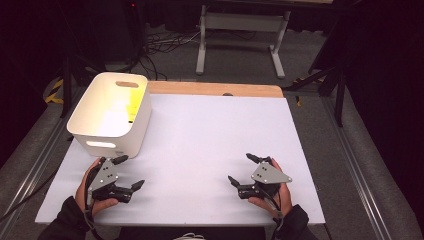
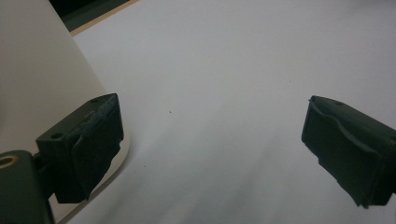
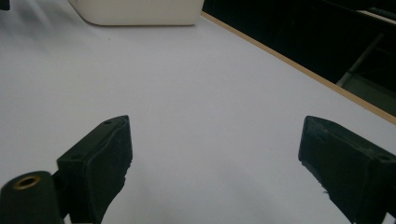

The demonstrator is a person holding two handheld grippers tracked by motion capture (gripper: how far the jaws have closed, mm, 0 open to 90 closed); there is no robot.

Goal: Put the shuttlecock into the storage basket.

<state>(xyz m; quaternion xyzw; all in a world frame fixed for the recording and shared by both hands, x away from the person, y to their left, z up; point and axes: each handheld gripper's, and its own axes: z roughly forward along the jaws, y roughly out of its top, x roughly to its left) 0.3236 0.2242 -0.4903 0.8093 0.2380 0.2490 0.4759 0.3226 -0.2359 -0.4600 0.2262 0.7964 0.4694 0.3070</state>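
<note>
Where the white surface (image 1: 200, 150) spans the wooden tabletop, stands a white storage bin (image 1: 111, 112) at far left corner, upright, handle slots in end walls, something yellow inside. Left gripper (image 1: 131, 172) just beside bin's near wall, jaws wide apart, clamped on nothing. Right gripper (image 1: 240, 169) well apart from bin, low over bare sheet, jaws equally spread, holding nothing.

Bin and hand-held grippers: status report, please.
Left hand-held gripper open, empty, beside white bin. Right hand-held gripper open, empty, over white table. Nothing between them.
</note>
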